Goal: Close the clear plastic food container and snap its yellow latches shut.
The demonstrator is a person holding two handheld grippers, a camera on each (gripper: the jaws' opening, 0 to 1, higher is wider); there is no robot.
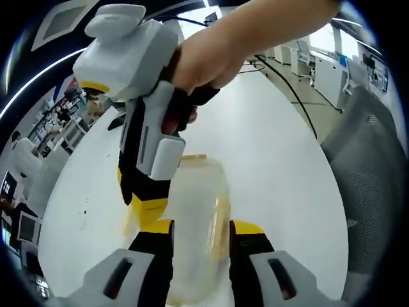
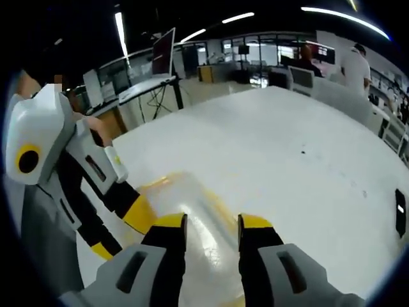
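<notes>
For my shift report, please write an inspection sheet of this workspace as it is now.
Surface: white table, bare around the job.
Job's things: clear plastic container with yellow latches, lying on the table; latch state cannot be told.
Clutter: nothing seen.
Grippers: left gripper and right gripper both open, jaws either side of the container.
Cables: black cable across the table's far part.
Surroundings: grey mesh chair, desks with a monitor, people in the background.

Handheld tongs, build and markings
Left tongs [image 1: 200,238]: grey bodies, black jaws capped with yellow tips. Right tongs [image 2: 211,231]: same colours; seen from the other view, white housing, black handle, yellow band; bare forearm, no sleeve visible.
</notes>
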